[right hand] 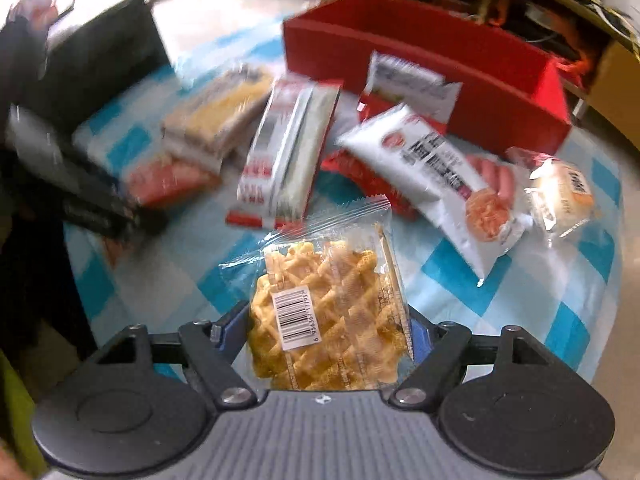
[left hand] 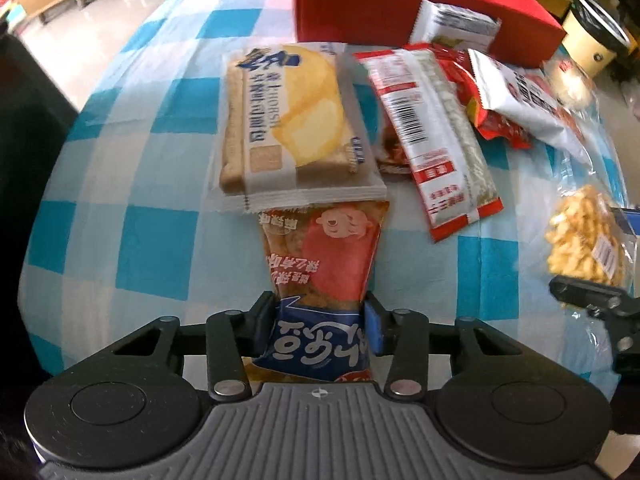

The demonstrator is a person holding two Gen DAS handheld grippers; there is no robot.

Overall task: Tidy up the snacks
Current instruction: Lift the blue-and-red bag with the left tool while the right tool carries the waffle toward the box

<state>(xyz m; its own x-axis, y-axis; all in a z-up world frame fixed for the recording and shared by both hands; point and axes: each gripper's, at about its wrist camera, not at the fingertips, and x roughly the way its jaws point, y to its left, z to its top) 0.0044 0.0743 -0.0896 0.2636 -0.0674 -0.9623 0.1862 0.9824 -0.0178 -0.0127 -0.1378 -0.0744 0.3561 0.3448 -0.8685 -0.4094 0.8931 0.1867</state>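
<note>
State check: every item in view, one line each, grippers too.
left gripper: shut on the blue-and-red snack pack
blue-and-red snack pack: gripped, far end under the bread pack
bread pack: lying flat on the cloth
right gripper: shut on the waffle pack
waffle pack: sealed, held between the pads
red box: open-topped, no snack seen inside

Right wrist view smeared by motion: toast pack print unreadable, left gripper just a dark streak. Red box cut off by top edge. Tofu snack pack far end hidden under toast pack
</note>
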